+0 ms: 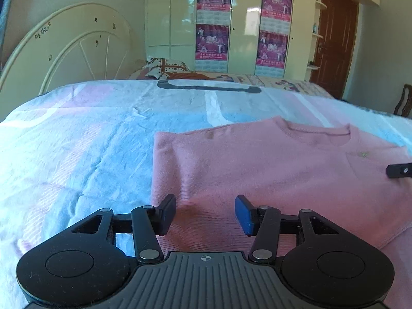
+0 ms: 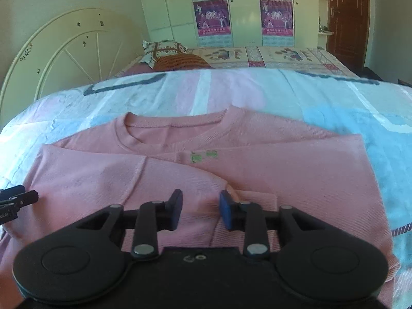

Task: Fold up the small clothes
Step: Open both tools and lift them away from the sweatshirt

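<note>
A small pink sweater [image 1: 270, 170] lies flat on the bed, neckline away from me, both sleeves folded across its front. It fills the middle of the right wrist view [image 2: 283, 170], with a small green logo [image 2: 204, 155] below the collar. My left gripper [image 1: 204, 215] is open and empty over the sweater's near left edge. My right gripper [image 2: 200, 209] is open and empty over the folded sleeves near the hem. A fingertip [image 1: 399, 170] of the right gripper shows at the left wrist view's right edge, and the left gripper's fingertips [image 2: 18, 198] show at the right wrist view's left edge.
The bed cover [image 1: 90, 141] is pale blue, pink and white with dark stripes [image 1: 208, 87]. A cream headboard [image 1: 69, 49] stands at the left. Pillows [image 2: 167, 51] lie beyond the cover. A wardrobe [image 1: 244, 25] with posters and a brown door [image 1: 334, 38] are behind.
</note>
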`<state>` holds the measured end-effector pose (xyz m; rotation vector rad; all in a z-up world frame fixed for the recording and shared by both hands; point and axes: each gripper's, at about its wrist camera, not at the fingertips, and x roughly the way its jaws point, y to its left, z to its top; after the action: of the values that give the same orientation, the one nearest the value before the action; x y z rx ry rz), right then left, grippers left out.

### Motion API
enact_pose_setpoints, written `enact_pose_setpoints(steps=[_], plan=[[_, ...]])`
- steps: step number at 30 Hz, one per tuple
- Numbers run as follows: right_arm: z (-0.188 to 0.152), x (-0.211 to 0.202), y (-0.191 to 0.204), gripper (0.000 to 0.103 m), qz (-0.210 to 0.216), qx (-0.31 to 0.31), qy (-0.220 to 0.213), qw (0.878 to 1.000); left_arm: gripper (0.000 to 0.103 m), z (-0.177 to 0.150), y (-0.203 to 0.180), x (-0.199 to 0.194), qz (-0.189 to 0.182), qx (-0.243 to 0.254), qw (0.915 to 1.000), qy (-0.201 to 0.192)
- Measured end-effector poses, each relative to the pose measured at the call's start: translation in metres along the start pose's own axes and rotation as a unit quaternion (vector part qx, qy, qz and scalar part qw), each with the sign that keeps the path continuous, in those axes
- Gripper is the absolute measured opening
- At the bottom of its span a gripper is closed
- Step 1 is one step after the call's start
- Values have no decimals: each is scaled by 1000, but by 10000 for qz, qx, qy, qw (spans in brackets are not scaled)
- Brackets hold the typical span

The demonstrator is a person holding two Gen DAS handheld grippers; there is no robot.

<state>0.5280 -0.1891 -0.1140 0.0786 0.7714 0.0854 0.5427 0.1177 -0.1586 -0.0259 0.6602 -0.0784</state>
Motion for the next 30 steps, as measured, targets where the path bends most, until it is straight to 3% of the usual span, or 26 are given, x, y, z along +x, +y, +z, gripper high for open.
enact_pose_setpoints(steps=[4, 6, 9, 12, 15, 17, 25, 28, 30], plan=[[-16, -5, 26, 34, 245, -456, 148, 9986, 51, -18, -8, -1, 12, 71, 9998, 187], [-27, -3, 27, 28, -17, -715, 335, 9969, 51, -26, -2, -9, 50, 71, 9999, 111], [-32, -16, 8, 26, -123, -510, 273, 9983, 51, -30, 7, -24, 191, 149, 9997, 35], [-29, -28, 10, 35, -144, -463, 192, 9986, 51, -31, 3, -33, 178, 232, 9996, -31], [-31, -30, 16, 34, -83, -398, 217, 9989, 51, -35, 0, -28, 141, 125, 9996, 203], [-38, -22, 15, 33, -429, -449, 474, 9969, 51, -39, -3, -29, 175, 219, 9994, 202], [-40, -34, 11, 35, -522, -524, 525, 9959, 52, -49, -6, -57, 267, 586, 9979, 85], [-44, -54, 0, 40, -461, -321, 403, 9976, 64, -60, -5, -71, 407, 624, 9969, 245], [-52, -66, -12, 40, -464, -172, 405, 9980, 64, -73, -3, -83, 488, 605, 9967, 253]])
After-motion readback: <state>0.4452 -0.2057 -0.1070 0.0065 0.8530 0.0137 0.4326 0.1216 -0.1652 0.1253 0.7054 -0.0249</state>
